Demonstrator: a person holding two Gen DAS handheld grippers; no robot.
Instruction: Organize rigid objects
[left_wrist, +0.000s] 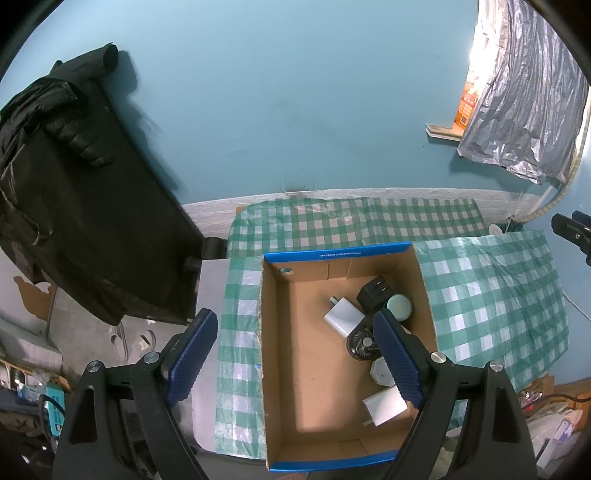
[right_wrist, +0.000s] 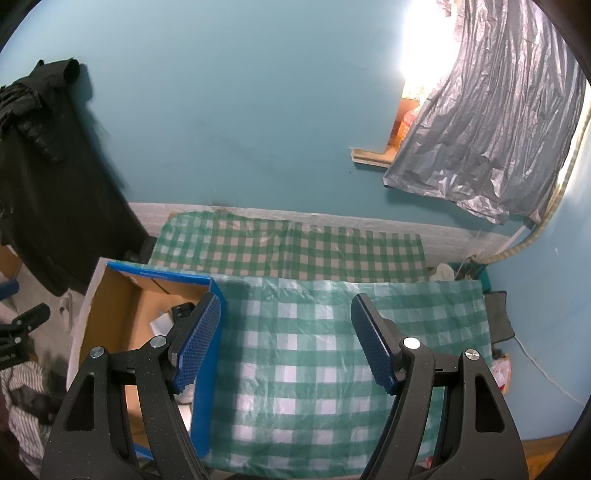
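One cardboard box (left_wrist: 280, 350): we count three white chargers, one black, one fan, one round tin; left half bare. Both grippers' fingers apart, empty.

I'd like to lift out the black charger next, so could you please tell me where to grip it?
Take the black charger across its flat sides, coming from above with the tongs: its prongs point toward the far wall of the cardboard box, and the round teal disc crowds its right.

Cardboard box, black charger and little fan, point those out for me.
Cardboard box (left_wrist: 317, 384), left wrist view, bare floor inside.
Black charger (left_wrist: 371, 297), left wrist view, its body.
Little fan (left_wrist: 362, 345), left wrist view, its grille.
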